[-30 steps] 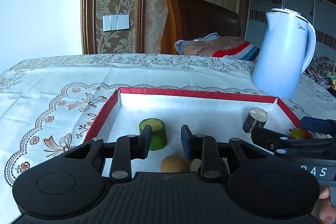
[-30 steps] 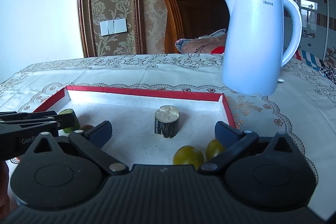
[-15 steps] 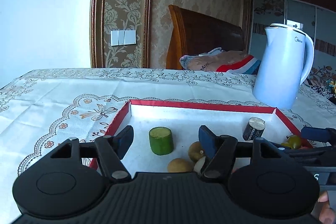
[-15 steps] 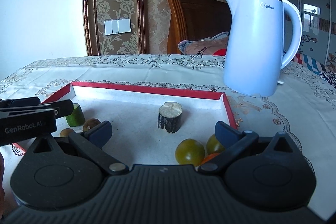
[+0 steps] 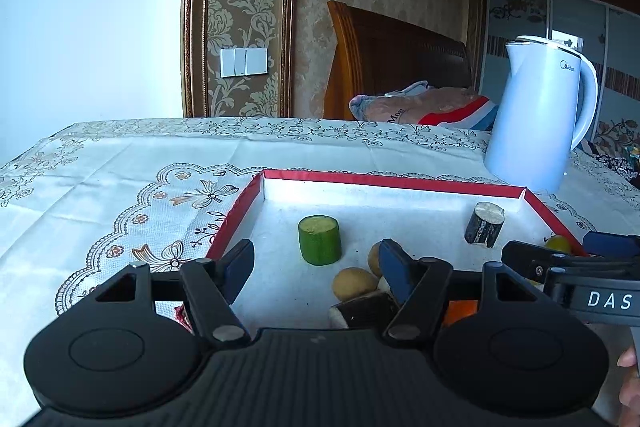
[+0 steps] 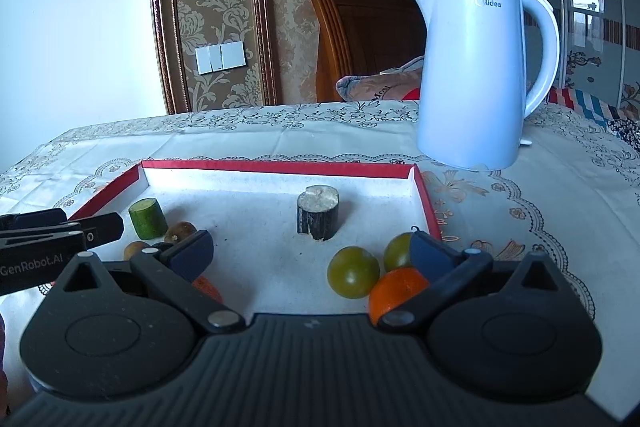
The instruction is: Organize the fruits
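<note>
Right wrist: round glossy tomato (image 6: 353, 277), bark-skinned cylinder (image 6: 317, 212)

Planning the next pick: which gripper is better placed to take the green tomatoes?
Right. The right gripper is open with the green tomatoes just ahead; the left gripper faces the cucumber piece.

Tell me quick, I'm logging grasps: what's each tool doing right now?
Left tool: open, holding nothing, over the red-rimmed tray.
Right tool: open, holding nothing, over the same tray.

Blk grippers (image 5: 316, 263), 2 blue-tipped jaws
</note>
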`<state>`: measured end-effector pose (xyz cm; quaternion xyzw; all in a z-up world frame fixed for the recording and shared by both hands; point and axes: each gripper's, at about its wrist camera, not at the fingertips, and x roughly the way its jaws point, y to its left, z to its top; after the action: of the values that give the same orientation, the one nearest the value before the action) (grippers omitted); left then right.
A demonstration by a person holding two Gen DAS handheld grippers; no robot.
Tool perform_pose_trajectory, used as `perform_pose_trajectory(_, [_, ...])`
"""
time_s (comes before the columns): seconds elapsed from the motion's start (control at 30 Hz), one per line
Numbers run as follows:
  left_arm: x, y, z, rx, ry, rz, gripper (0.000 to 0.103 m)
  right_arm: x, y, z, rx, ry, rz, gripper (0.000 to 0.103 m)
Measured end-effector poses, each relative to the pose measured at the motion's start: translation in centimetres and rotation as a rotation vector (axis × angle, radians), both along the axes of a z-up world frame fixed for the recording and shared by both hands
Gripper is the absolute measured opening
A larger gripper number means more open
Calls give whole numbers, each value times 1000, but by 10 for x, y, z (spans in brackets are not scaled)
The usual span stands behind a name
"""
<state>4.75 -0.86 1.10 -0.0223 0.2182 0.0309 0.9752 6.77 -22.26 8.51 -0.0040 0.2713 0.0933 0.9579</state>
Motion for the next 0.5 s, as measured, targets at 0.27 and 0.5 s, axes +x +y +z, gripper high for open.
perform_pose_trajectory(0.27, [-15, -2, -3, 11, 10, -19, 69, -9, -3, 0, 13, 3, 0, 103])
perform_pose_trajectory(0.5, [-33, 1, -5, 14, 0, -36, 73, -17, -4, 0, 15, -6, 4, 103])
